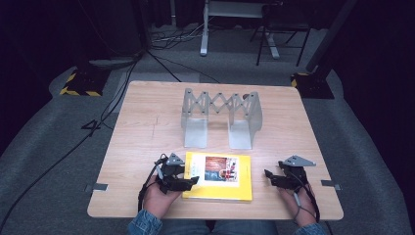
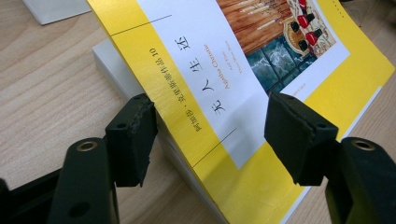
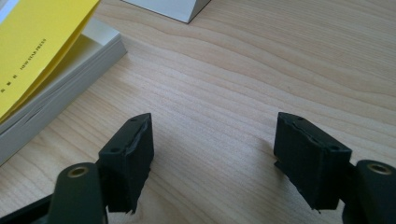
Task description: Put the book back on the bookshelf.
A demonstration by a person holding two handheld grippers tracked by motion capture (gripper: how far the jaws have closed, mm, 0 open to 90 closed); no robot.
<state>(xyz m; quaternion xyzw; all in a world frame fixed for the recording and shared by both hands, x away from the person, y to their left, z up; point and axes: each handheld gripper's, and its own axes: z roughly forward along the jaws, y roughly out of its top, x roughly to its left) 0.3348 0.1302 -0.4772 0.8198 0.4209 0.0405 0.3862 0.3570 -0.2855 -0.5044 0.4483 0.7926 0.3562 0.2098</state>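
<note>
Book: thick yellow-covered paperback book (image 1: pixel 218 182) lying flat near front edge of pale wooden table (image 1: pixel 142 127); front cover lifted off the pages
Left gripper (image 1: pixel 190 181): at book's left edge; jaws wide, straddling the raised cover, pads apparently not pressing it
Right gripper (image 1: pixel 268 174): just beside book's right edge; jaws well apart over bare wood, holding nothing
Rack: grey metal expanding bookend rack (image 1: pixel 221 117) well behind, empty
Progress: judged early; book ungrasped; gripping, lifting and probably standing it in rack left

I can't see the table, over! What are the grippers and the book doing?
Left gripper open, jaws straddling the yellow book's edge. Right gripper open over bare table. Metal rack behind, clear.
</note>
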